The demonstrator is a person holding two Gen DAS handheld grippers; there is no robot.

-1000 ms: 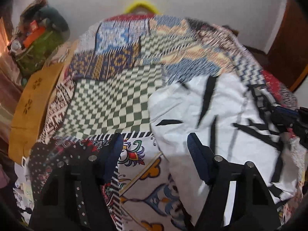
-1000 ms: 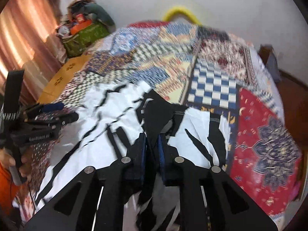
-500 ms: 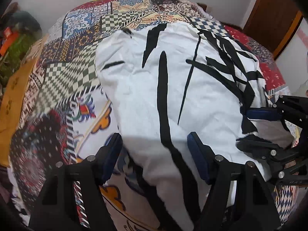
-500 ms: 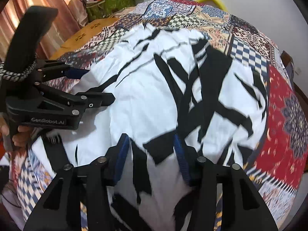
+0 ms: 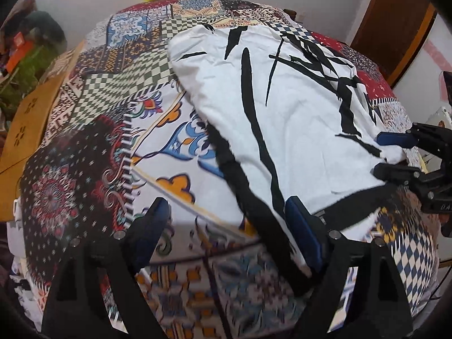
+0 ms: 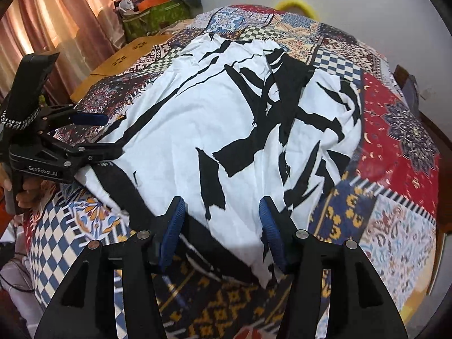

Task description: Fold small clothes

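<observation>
- The white cotton garment with black brush-stroke print [image 6: 220, 118] is spread flat on the patchwork bedspread of many colours [image 6: 395, 130], its near hem at the near edge of the bed.
- In the left wrist view the garment [image 5: 296, 118] is seen on the right half of the bedspread [image 5: 118, 130].
- The right gripper [image 6: 223, 226] is held released over the near hem; its jaws have just been opening, and cloth lies between the blue pads [image 6: 175, 226] without being pressed.
- The left gripper [image 5: 231, 226] stands wide apart at the garment's near left corner; its jaws have just been opening, and only the right pad [image 5: 302, 226] is seen against the black hem.
- A yellow ring [image 6: 296, 4] is seen at the far edge, and pink curtains [image 6: 42, 28] at the far left.
</observation>
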